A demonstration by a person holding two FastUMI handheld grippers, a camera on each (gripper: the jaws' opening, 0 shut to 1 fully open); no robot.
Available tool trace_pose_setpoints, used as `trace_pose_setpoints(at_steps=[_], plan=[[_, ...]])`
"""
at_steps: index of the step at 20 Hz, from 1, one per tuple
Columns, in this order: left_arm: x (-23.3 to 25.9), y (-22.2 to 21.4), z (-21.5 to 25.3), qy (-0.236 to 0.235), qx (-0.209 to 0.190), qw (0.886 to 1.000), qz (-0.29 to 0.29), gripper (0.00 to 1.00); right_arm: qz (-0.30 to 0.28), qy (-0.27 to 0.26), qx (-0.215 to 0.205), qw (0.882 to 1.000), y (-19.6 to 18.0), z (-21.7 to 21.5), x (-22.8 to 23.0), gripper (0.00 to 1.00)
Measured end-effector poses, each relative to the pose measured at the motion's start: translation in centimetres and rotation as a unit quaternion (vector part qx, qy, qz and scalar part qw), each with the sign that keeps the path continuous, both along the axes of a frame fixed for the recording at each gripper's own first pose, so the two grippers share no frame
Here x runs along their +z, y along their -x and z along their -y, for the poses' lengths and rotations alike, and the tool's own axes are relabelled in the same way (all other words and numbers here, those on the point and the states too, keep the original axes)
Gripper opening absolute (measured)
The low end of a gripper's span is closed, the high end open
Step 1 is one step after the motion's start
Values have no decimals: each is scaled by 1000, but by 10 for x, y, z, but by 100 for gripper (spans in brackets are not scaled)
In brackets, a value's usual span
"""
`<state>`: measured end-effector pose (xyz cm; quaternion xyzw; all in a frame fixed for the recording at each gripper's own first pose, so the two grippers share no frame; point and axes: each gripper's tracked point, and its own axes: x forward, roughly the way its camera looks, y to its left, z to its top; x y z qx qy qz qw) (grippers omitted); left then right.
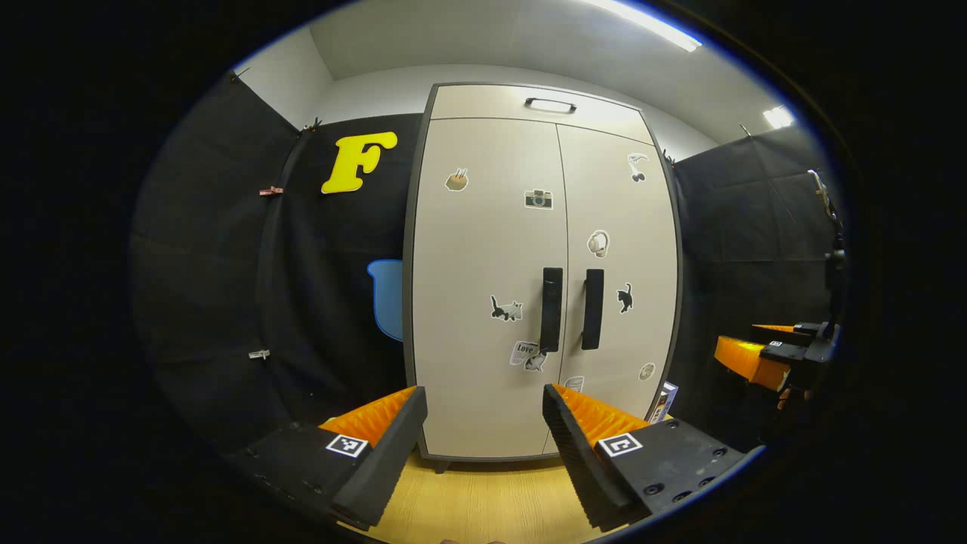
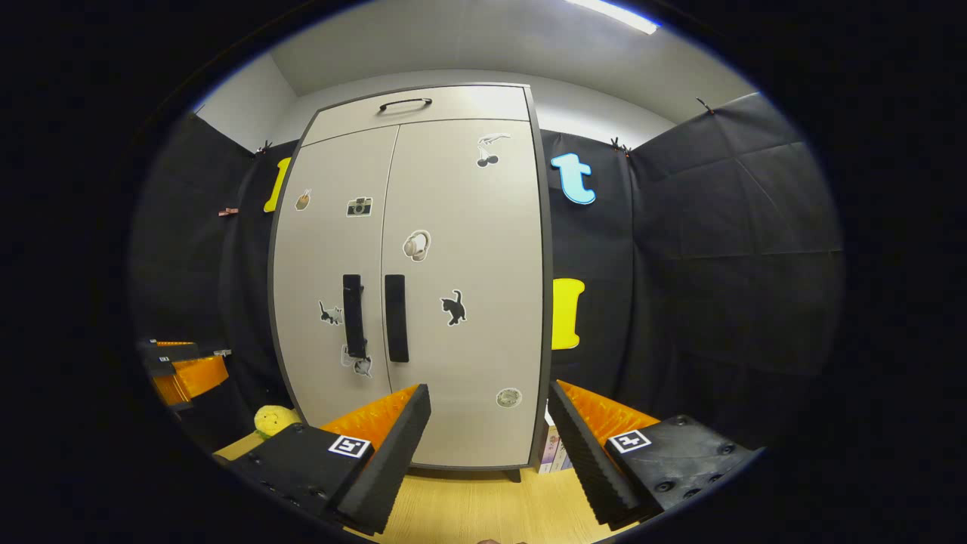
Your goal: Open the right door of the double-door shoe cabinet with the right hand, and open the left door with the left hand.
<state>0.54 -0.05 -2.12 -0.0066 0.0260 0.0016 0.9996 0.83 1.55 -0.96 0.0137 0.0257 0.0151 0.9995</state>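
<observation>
A tall pale shoe cabinet [image 1: 483, 249] with stickers stands ahead, both doors closed. Its left door [image 1: 487, 227] carries a black vertical handle [image 1: 551, 309]; the right door [image 1: 623, 227] has its own handle [image 1: 592, 309] beside it. My left gripper [image 1: 483, 423] is open, some way in front of the cabinet's lower part, holding nothing. In the right gripper view the same cabinet [image 2: 453, 355] shows its left handle [image 2: 352, 315] and right handle [image 2: 396, 317]. My right gripper [image 2: 489, 427] is open and empty, well short of the doors. The other gripper [image 1: 778, 355] appears at the far right edge.
A drawer front with a black pull [image 1: 550, 105] tops the cabinet. The floor [image 1: 483, 506] is light wood. A small box [image 1: 663, 402] leans by the cabinet's right foot. A yellow plush toy [image 2: 273, 420] lies on the floor left of the cabinet. Black cloth walls close in on both sides.
</observation>
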Motion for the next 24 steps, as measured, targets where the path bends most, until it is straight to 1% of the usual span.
trace_pose_setpoints(at_steps=[2,5,9,11,12,13,14,15,21,24], plan=[[-2,0,-3,1,1,1000,-3,95,8,-5,8,1000,-10,-7,9,98],[-5,0,-7,-2,6,1000,-5,95,15,0,24,1000,-32,-21,27,98],[-11,3,-12,6,8,1000,-7,95,18,-1,54,998,-64,-54,43,98],[-17,5,-17,9,13,1000,-12,95,21,1,59,998,-82,-67,48,98],[-19,7,-20,10,17,1000,-14,95,18,2,61,998,-91,-75,48,98],[-21,8,-23,13,20,1000,-16,95,12,2,67,998,-100,-83,46,100],[-22,11,-25,16,24,999,-17,95,5,3,72,997,-110,-92,44,98],[-25,12,-28,19,27,999,-18,95,-1,5,73,997,-119,-97,42,98],[-40,19,-48,31,51,998,-36,95,-31,-9,66,997,-166,-118,24,98],[-47,20,-55,25,56,997,-46,95,-36,-10,65,997,-182,-128,16,98]])
